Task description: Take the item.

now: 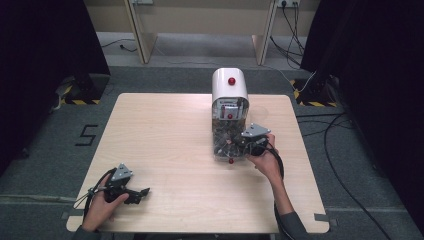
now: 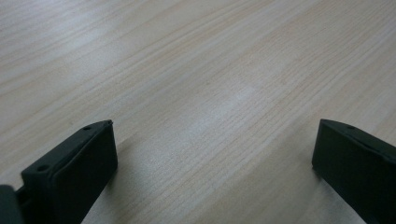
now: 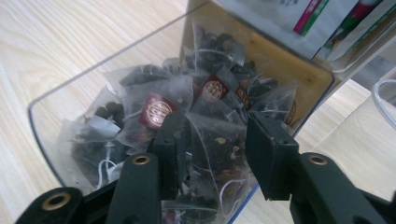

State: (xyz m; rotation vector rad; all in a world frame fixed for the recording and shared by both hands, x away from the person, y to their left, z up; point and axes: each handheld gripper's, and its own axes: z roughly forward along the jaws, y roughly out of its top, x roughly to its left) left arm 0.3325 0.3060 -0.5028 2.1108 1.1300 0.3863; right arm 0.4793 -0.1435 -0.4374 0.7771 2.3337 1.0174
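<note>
While right gripper (image 3: 210,149) dips into the clear bin (image 1: 220,150), one tea bag (image 3: 212,154) sits between its jaws.
Bin stands at mid desk (image 1: 165,150), toward far edge, under white dispenser (image 1: 229,90). Jaws flank the bag, pads approx. touching; firm pinch not confirmed. Bag judged light, soft, crushable, mesh slippery; take by upper corner, gently. Left gripper (image 2: 210,154) rests near front-left corner, jaws wide apart, nothing held.

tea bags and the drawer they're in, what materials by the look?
Tea bags: sheer mesh pyramids, probably nylon or similar; the dark leaves show through, with white strings and printed red tags. Drawer: clear rigid plastic, likely acrylic; the table's wood grain shows through its glossy wall.
</note>
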